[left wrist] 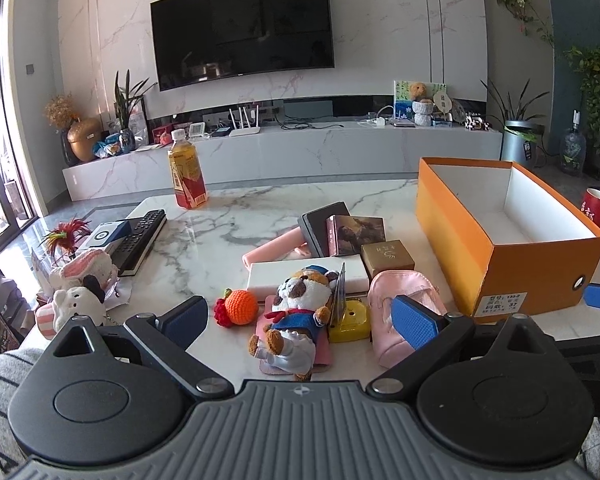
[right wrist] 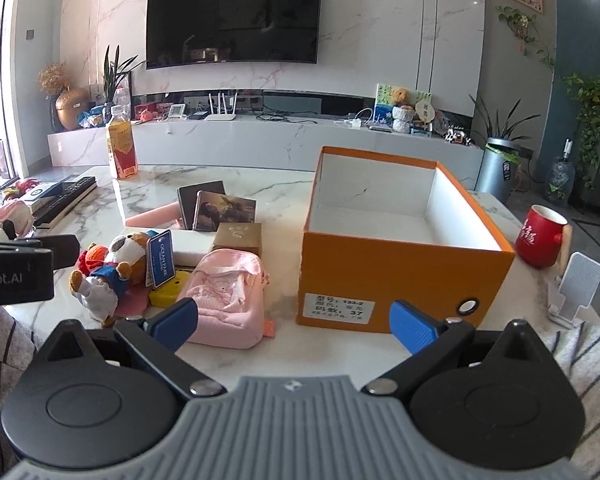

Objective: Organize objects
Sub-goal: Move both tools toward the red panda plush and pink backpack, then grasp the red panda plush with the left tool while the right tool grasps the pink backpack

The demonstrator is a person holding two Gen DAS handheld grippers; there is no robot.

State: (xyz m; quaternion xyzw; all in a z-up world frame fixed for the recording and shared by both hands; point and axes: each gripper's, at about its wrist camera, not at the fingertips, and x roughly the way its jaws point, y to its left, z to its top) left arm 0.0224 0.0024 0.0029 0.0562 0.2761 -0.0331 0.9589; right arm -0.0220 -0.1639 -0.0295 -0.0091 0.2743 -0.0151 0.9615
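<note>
An empty orange box (left wrist: pixel 464 240) (right wrist: pixel 380 268) stands open on the marble table at the right. Left of it lies a pile: a plush dog (left wrist: pixel 296 312) (right wrist: pixel 112 268), a pink pouch (left wrist: pixel 396 308) (right wrist: pixel 228 300), an orange crochet fruit (left wrist: pixel 241 306), a yellow block (left wrist: pixel 350 320), a gold box (left wrist: pixel 387 258) (right wrist: pixel 238 238), a white box (left wrist: pixel 268 276), dark cards (left wrist: pixel 354 234) (right wrist: pixel 224 210) and a pink roll (left wrist: pixel 274 250). My left gripper (left wrist: pixel 300 320) is open and empty above the plush dog. My right gripper (right wrist: pixel 294 322) is open and empty between pouch and box.
A tea bottle (left wrist: pixel 186 170) (right wrist: pixel 121 148) stands at the far left of the table. A remote (left wrist: pixel 138 240) on a book and plush toys (left wrist: pixel 80 292) lie at the left edge. A red mug (right wrist: pixel 540 236) and a white phone stand (right wrist: pixel 576 288) sit right of the box.
</note>
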